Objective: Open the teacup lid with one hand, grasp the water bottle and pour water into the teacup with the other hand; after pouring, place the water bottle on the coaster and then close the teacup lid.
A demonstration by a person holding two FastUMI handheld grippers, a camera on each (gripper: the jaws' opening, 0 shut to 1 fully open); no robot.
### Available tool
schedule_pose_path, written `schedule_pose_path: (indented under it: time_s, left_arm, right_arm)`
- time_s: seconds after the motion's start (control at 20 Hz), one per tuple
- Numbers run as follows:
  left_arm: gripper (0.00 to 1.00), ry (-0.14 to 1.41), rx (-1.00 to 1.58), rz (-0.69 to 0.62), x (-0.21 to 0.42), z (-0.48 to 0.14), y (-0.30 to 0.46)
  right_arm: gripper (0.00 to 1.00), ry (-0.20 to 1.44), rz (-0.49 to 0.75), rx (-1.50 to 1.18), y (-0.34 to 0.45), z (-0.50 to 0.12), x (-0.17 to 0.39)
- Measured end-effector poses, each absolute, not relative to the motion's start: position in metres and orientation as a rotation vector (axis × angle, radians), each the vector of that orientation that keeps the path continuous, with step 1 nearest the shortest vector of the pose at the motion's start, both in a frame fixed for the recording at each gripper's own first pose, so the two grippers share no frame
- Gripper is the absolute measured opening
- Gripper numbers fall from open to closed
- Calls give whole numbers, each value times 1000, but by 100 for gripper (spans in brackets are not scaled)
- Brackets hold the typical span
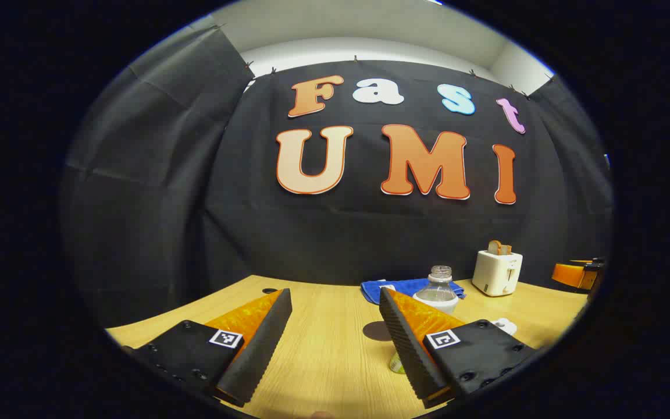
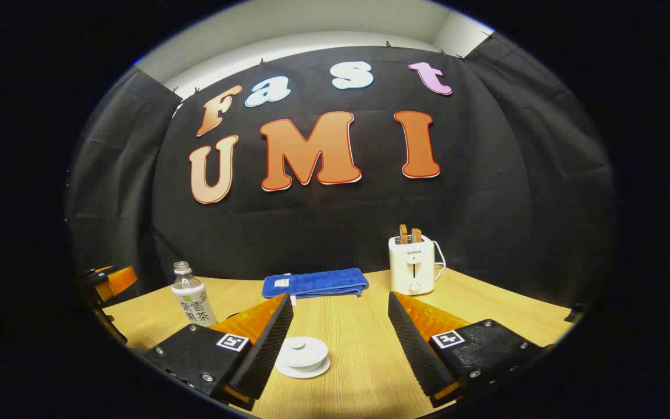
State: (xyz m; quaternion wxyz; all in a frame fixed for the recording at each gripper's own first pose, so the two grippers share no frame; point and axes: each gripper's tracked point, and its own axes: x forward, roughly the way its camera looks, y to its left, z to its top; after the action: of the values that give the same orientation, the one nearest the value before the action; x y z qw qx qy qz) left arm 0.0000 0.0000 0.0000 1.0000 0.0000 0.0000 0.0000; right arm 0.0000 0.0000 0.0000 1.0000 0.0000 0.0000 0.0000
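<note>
Right gripper (image 2: 341, 343): jaws apart, bare tabletop (image 2: 358, 331) between them. Teacup (image 2: 302, 355) sits low just beside the inner left finger. Towel (image 2: 314, 283) and toaster (image 2: 412, 265) block the rear. Bottle (image 2: 191, 297) stands uncapped at far left. Left gripper (image 1: 335, 343): open lane ahead; bottle partly behind the right finger; coaster (image 1: 377, 331) lies flat.
</note>
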Motion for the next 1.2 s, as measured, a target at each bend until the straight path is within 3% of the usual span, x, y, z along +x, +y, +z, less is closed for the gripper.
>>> schedule_pose_path:
  time_s: [0.25,0.5,1.2]
  left_arm:
    - [99,-15,-22,28,-1,6,5]
    - [100,35,-46,46,7,0,8]
    - [98,-1,-15,36,5,0,3]
  right_arm:
    - [98,-35,-63,-44,-26,12,7]
    - [98,-13,-45,-40,-18,6,15]
    - [98,-5,14,-42,7,-1,13]
